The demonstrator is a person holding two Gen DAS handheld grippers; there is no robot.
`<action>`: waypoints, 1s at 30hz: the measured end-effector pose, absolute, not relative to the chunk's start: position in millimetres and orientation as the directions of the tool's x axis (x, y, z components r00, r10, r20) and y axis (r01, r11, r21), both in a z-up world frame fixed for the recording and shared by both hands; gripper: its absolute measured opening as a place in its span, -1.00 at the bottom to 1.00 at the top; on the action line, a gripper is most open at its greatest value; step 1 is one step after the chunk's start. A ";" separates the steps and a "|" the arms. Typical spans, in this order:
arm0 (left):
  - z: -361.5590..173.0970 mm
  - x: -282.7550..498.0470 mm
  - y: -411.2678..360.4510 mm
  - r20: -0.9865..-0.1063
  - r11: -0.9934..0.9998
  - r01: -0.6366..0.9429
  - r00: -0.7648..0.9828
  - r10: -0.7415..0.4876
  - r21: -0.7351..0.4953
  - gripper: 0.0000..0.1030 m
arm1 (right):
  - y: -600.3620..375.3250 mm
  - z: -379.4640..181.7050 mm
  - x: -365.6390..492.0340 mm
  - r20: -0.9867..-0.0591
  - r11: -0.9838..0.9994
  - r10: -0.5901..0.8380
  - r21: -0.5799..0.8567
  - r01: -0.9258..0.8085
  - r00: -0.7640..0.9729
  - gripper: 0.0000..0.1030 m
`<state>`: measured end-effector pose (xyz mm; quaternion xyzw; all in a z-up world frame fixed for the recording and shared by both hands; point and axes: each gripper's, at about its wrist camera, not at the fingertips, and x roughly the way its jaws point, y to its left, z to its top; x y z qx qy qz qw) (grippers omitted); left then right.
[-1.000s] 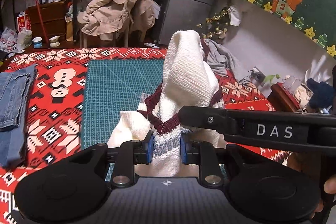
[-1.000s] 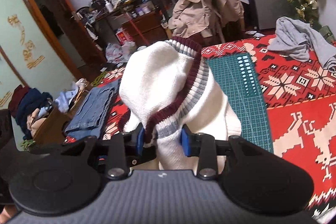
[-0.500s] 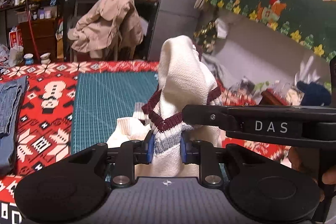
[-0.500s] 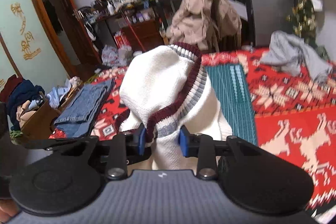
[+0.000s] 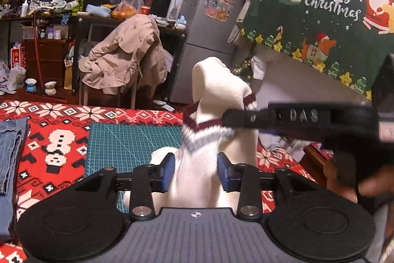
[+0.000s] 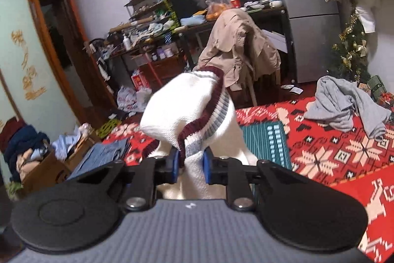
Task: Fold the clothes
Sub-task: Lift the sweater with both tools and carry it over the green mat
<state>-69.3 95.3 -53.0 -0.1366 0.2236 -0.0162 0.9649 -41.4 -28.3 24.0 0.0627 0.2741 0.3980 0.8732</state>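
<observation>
1. Left wrist view: the left gripper [image 5: 195,169] has its blue pads [image 5: 168,169] pressed into a bunched fold of the white sweater [image 5: 216,93], clamped on it from both sides.
2. That sweater is a chunky cream knit with ribbed edging in maroon and grey stripes; it rises in a soft peak above the jaws, held up off the green cutting mat [image 5: 133,144].
3. A black bar lettered "DAS" crosses from the right, blurred, its tip against the sweater's striped trim; this is the right gripper [image 5: 236,118] seen side-on.
4. Right wrist view: the right gripper [image 6: 189,164] is closed on the sweater [image 6: 182,102] too, blue pads squeezing the ribbed band where the maroon edge curls over.
5. The knit bulges into a rounded hood shape that blocks the middle of this view.
6. Beneath lies a red tablecloth [image 5: 56,139] with a woven-look pattern of snowflakes and snowmen; the gridded mat sits on top of it.
7. Folded blue jeans [image 5: 9,154] lie flat at the left edge of the cloth.
8. A crumpled grey garment [image 6: 344,105] lies in a heap on the far right side of the cloth in the right wrist view.
9. Behind, a beige jacket [image 5: 125,53] is draped over a chair, near a grey fridge [image 5: 209,36] and a green "Merry Christmas" banner [image 5: 320,16].
</observation>
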 end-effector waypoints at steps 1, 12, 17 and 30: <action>-54.5 -67.1 97.3 -0.430 0.962 -0.030 0.898 -0.093 -0.272 -0.16 | -25.6 24.3 -31.8 -0.426 0.682 0.724 0.324 -0.656 0.542 -0.60; -97.8 -37.9 107.9 -0.549 0.955 -0.069 0.829 -0.105 -0.287 0.02 | -1.4 -0.7 59.7 -0.472 0.816 0.572 0.251 -0.520 0.671 -0.19; -115.1 -22.7 102.6 -0.592 0.957 -0.069 0.797 -0.117 -0.283 0.19 | -11.8 -13.8 61.8 -0.459 0.816 0.576 0.267 -0.513 0.676 0.17; -152.0 8.8 112.9 -0.613 0.931 -0.135 0.783 -0.110 -0.340 0.15 | -45.7 -88.3 17.4 -0.648 0.809 0.545 0.243 -0.535 0.532 0.29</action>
